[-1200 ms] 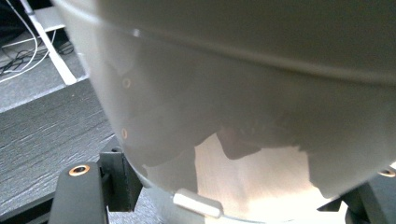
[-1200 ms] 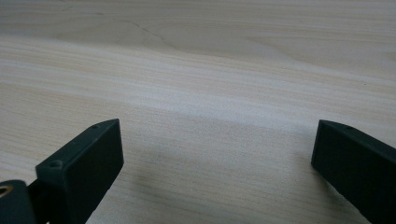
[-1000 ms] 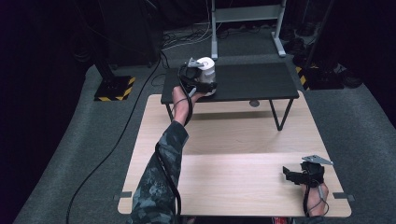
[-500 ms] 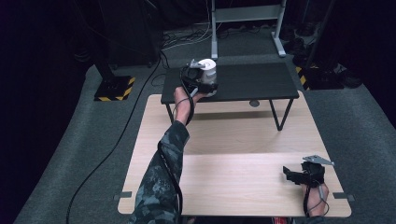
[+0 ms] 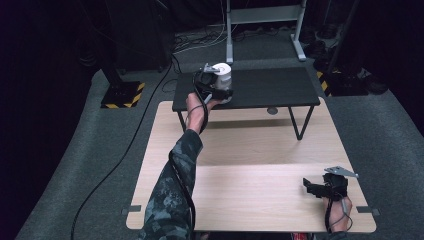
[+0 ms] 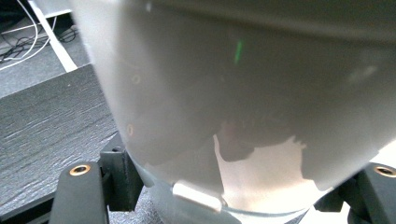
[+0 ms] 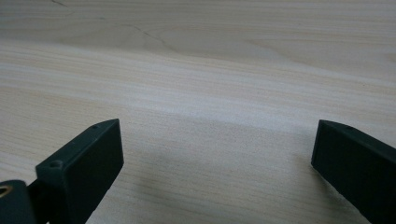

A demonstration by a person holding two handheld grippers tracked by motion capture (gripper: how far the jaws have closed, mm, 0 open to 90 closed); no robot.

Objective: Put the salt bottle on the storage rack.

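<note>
Seemingly stiff, light and slick, the white cup [image 5: 222,75] near the black desk's [image 5: 280,87] left edge is best taken at its base, where the left gripper [image 5: 216,90] has just been opening around it, while the right gripper [image 5: 312,186] is held wide open and empty.

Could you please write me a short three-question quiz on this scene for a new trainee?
1. True or false: the white cup stands on the black table.
2. Which gripper has the cup between its jaws? A) left gripper B) right gripper
3. What lies under the right gripper?

Key
1. True; the cup stands near the black table's left end.
2. A. The left gripper view has the cup's wall between the jaws, which have just been opening.
3. The bare wooden table; the right gripper view has open jaws with nothing between them.
</note>
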